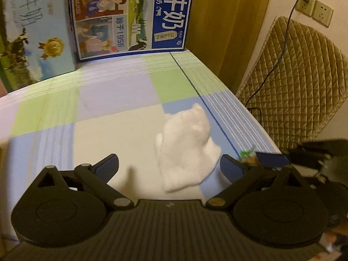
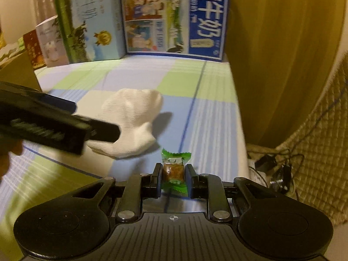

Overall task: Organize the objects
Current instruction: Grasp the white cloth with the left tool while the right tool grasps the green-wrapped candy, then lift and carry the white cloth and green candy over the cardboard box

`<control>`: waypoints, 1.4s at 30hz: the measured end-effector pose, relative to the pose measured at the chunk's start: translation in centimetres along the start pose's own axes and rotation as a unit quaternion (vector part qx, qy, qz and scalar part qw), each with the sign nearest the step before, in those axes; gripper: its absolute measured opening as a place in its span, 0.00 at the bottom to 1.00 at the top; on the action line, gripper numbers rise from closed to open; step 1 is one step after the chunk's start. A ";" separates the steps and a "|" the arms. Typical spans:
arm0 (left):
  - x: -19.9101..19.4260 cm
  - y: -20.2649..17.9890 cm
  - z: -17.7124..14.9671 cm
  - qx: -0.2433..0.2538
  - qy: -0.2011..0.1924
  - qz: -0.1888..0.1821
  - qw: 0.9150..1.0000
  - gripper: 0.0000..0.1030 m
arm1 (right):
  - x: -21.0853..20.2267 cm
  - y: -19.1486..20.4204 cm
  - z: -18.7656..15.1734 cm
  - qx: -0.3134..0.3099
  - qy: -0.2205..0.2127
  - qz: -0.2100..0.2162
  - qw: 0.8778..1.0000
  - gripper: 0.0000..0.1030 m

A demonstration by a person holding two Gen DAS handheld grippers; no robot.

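Clenched between the black fingers of the right tool (image 2: 173, 174): a small candy in a clear wrapper with green twisted ends (image 2: 175, 169), brown filling showing through, one green end sticking up past the fingertips, the other hanging below them. Right wrist view puts it dead centre, at 6 o'clock on the checked cloth.

Left tool (image 1: 169, 163): released, blue-padded fingers spread wide, nothing between them. It hangs over the pastel checked cloth (image 1: 113, 91) of green, lilac, cream and blue squares that covers the surface.

White knitted sock (image 1: 187, 145), crumpled, lies on the cloth just ahead of the left tool, toward its right finger, about 1 o'clock. From the right wrist view the same sock sits at 11 o'clock, partly hidden by the left tool's dark body crossing in from 9 o'clock. Whether that tool touches the sock I cannot tell.

Candy and right tool's blue finger pad show in the left wrist view at 3 o'clock, just beside the sock's near corner and close to the cloth's edge.

Farther out, 12 o'clock: blue-and-white milk carton box with printed figures (image 1: 132, 15), upright at the far end of the cloth; pale blue-green milk box with a gold medal print (image 1: 37, 32) just beside it at 10 o'clock.

Off the cloth at 2 o'clock: tan quilted cover (image 1: 300, 87), dark cable (image 1: 280, 52) running to a wall socket (image 1: 305, 4).
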State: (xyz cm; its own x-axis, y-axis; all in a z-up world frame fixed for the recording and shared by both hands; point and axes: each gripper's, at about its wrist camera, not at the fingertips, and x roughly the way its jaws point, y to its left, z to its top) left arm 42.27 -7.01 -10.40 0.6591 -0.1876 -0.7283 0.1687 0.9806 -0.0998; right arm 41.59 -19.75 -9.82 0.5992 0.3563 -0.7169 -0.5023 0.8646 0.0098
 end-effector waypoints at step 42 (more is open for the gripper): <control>-28.2 1.2 -12.4 -0.042 -0.017 -0.018 0.999 0.21 | -23.5 14.3 -1.8 0.078 -0.036 0.029 0.996 0.18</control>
State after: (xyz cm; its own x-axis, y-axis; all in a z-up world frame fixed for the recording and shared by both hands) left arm 14.83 0.14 1.63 0.6792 -0.2233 -0.6992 0.1314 0.9742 -0.1834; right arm 19.22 -16.44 5.89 0.6179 0.4267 -0.6604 -0.4375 0.8845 0.1621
